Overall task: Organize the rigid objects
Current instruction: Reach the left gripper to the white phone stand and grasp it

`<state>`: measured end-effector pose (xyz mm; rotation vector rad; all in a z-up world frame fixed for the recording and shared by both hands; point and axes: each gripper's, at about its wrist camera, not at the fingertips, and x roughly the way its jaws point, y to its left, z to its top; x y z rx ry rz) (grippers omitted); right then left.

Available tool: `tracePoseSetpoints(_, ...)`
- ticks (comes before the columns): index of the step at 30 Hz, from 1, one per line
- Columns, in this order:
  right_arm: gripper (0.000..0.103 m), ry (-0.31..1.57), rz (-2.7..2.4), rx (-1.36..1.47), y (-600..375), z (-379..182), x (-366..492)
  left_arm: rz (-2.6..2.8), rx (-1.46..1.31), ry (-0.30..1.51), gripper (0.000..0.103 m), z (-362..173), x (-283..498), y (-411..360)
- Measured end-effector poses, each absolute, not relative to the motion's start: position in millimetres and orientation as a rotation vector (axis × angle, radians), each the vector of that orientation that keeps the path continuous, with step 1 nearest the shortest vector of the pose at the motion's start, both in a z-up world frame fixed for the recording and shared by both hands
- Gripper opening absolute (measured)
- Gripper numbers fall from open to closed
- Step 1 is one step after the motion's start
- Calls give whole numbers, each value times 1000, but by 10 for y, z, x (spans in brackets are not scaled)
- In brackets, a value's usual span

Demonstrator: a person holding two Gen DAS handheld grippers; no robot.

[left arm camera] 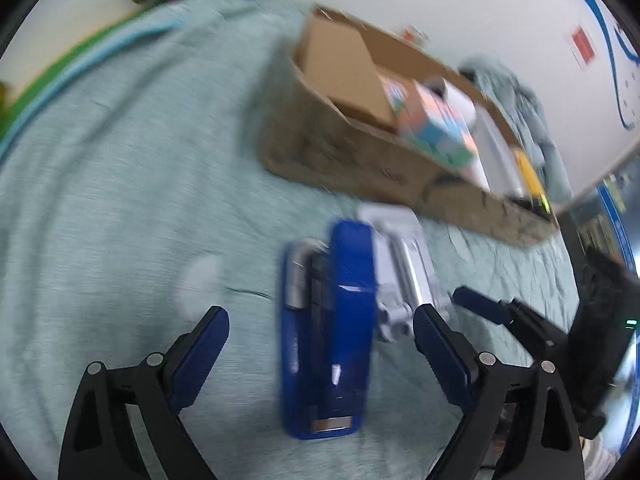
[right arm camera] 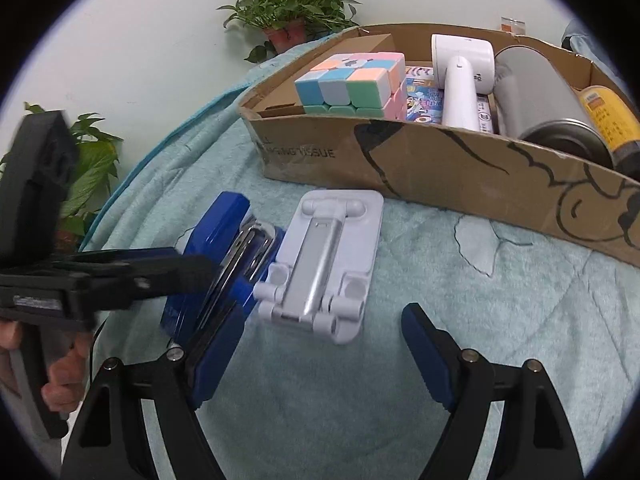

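A blue stapler [left arm camera: 328,320] lies on its side on the teal blanket, between the open jaws of my left gripper [left arm camera: 320,320]; the fingers do not touch it. It also shows in the right wrist view [right arm camera: 216,256], with the left gripper [right arm camera: 172,268] reaching in from the left. A white folding phone stand [right arm camera: 324,264] lies flat next to the stapler, just ahead of my open, empty right gripper [right arm camera: 324,336]. It also shows in the left wrist view [left arm camera: 404,264]. The right gripper's finger [left arm camera: 480,304] shows at the right.
A cardboard box [right arm camera: 440,160] stands behind on the blanket, holding a pastel puzzle cube [right arm camera: 352,84], a white handheld device [right arm camera: 460,76], a grey cylinder [right arm camera: 540,96] and a yellow can [right arm camera: 608,120]. Potted plants [right arm camera: 288,12] stand along the wall.
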<state>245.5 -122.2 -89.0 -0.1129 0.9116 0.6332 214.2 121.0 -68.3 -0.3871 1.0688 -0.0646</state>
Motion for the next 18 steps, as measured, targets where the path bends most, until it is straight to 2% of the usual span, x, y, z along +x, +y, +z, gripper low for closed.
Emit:
tracePoseSetpoints(5,81,918,588,-154,-996,-979,2560,-3,-430,1009,93,-474,1985,1383)
tracePoseSetpoints(7,76,911,589,-152,-960,-973,2548,6,-429,999,93,-427,1952,1386)
tracePoseSetpoints(8,67,907,595,-154,-951,-974,2543,2,-428,997,93,-413,1925,1375)
tracePoseSetpoints(9,63,902,606,-164,-946,-971,2516,-7,-427,997,93,-396,1902,1367)
tracePoseSetpoints(12,59,898,601,-176,-1019,-975,2453,-49,-402,1001,93,-342,1842,1261)
tracePoseSetpoints(18,58,917,586,-62,-1564,-975,2290,-197,-362,1019,93,-271,1755,757)
